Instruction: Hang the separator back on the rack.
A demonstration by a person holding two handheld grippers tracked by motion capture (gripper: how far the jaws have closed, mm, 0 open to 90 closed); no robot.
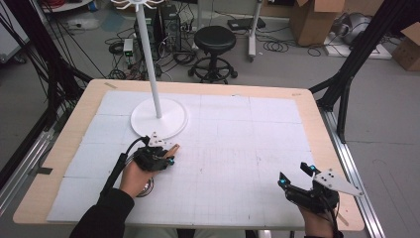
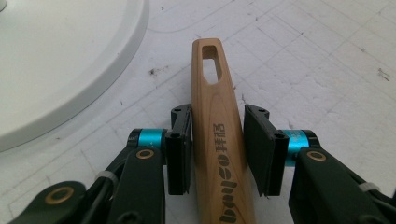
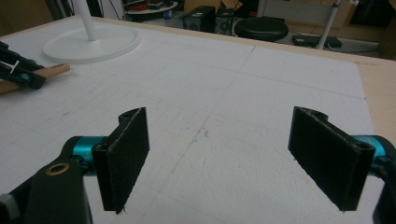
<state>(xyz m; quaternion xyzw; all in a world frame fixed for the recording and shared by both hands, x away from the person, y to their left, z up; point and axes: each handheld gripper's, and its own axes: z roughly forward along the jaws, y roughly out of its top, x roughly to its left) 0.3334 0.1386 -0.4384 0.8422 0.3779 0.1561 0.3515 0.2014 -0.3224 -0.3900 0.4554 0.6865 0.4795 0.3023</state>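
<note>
Left gripper view puts the wooden handle (image 2: 218,140) between my left gripper (image 2: 218,149) pads: the left pad looks in contact, the right one stands just clear, so nothing is clamped. It lies flat on the worktop (image 1: 237,148), slotted end toward 12 o'clock, the white stand base (image 2: 60,60) at 10 o'clock. My worry: an uneven close could skid the tapered wood sideways (it narrows forward). My right gripper (image 3: 229,154) hovers wide open, holding nothing.

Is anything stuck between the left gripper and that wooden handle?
Nothing visible. The wooden handle lies on the white mat right between the left gripper pads, with just small bare gaps either side.
</note>
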